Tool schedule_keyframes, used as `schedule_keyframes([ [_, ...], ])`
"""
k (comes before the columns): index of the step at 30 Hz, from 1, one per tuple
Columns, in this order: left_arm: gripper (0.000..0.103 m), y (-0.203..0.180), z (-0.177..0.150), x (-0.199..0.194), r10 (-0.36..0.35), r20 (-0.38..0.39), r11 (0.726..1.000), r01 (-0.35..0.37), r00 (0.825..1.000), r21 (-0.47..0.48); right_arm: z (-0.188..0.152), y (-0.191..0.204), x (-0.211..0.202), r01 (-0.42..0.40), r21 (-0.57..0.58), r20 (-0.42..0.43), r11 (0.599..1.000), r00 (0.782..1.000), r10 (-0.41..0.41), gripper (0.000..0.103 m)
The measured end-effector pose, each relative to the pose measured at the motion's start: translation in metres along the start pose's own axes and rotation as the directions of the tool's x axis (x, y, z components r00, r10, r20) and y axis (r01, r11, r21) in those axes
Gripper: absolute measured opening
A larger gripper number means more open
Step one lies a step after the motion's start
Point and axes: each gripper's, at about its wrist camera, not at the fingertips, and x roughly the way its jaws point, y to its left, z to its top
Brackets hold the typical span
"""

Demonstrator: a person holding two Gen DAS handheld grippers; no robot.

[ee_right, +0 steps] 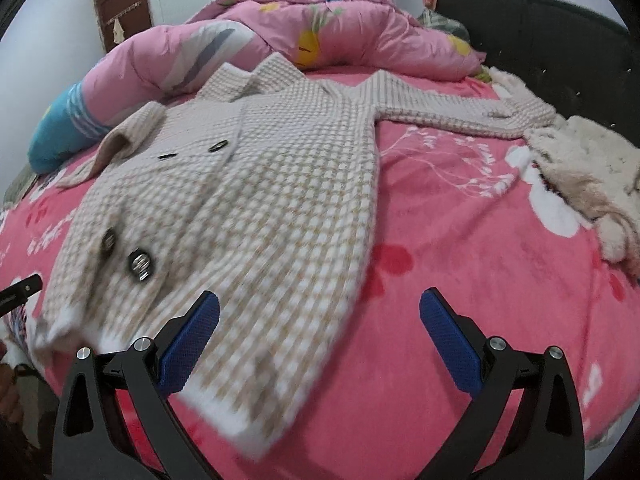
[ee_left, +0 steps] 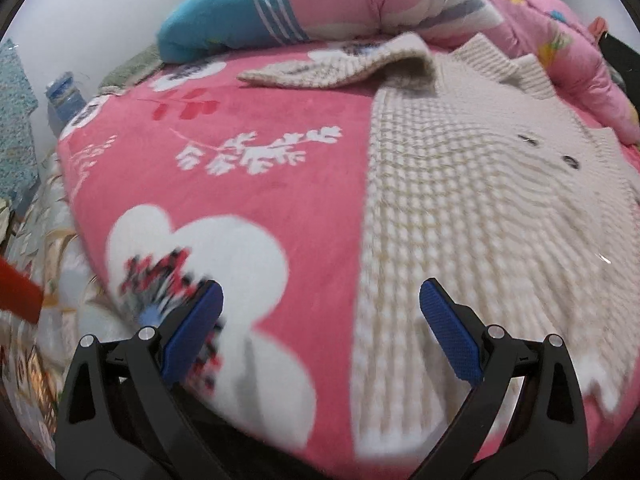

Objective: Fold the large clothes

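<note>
A cream and beige checked knit coat (ee_right: 260,208) with metal buttons lies spread flat on the pink flowered bed cover (ee_right: 460,248). One sleeve (ee_right: 460,114) stretches out to the right, the other (ee_left: 340,62) lies folded at the far left. My left gripper (ee_left: 320,300) is open and empty, hovering over the coat's lower left hem (ee_left: 420,300) and the bed cover (ee_left: 240,128). My right gripper (ee_right: 320,308) is open and empty above the coat's lower right corner. The left gripper's tip shows at the right wrist view's left edge (ee_right: 20,288).
A pink quilt (ee_right: 340,36) and a blue pillow (ee_right: 60,132) lie bunched at the bed's far side. A fluffy white garment (ee_right: 580,176) lies at the right near the black headboard (ee_right: 540,28). The bed's left edge drops to a patterned floor (ee_left: 40,260).
</note>
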Motion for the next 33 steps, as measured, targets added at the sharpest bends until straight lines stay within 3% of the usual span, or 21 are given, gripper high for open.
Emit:
schedule_keyframes([
  [4, 0.097, -0.007, 0.010, 0.044, -0.025, -0.075, 0.999, 0.027, 0.997, 0.019, 0.010, 0.002, 0.038, -0.034, -0.032, -0.083, 0.999, 0.996, 0.031, 0.098],
  [8, 0.097, 0.004, 0.004, 0.049, -0.100, -0.051, 0.995, 0.099, 0.994, -0.030, 0.006, 0.006, 0.062, -0.070, -0.060, -0.160, 0.996, 0.985, 0.060, 0.098],
  [13, 0.097, 0.007, 0.000, 0.050, -0.131, -0.039, 0.991, 0.130, 0.991, -0.034, 0.006, -0.007, 0.071, -0.155, -0.011, -0.193, 0.988, 0.970, 0.150, 0.098],
  [26, 0.097, 0.005, -0.003, 0.048, -0.131, -0.027, 0.991, 0.131, 0.991, 0.010, -0.002, -0.019, 0.063, -0.227, -0.036, -0.179, 0.973, 0.959, 0.218, 0.098],
  [29, 0.097, 0.013, -0.004, 0.044, -0.180, -0.001, 0.984, 0.180, 0.984, 0.009, 0.000, -0.027, 0.049, -0.286, -0.031, -0.202, 0.958, 0.940, 0.275, 0.098],
  [33, 0.096, 0.028, -0.014, 0.026, -0.261, 0.065, 0.965, 0.261, 0.963, 0.010, 0.002, -0.048, 0.030, -0.424, 0.059, -0.174, 0.903, 0.887, 0.428, 0.098],
])
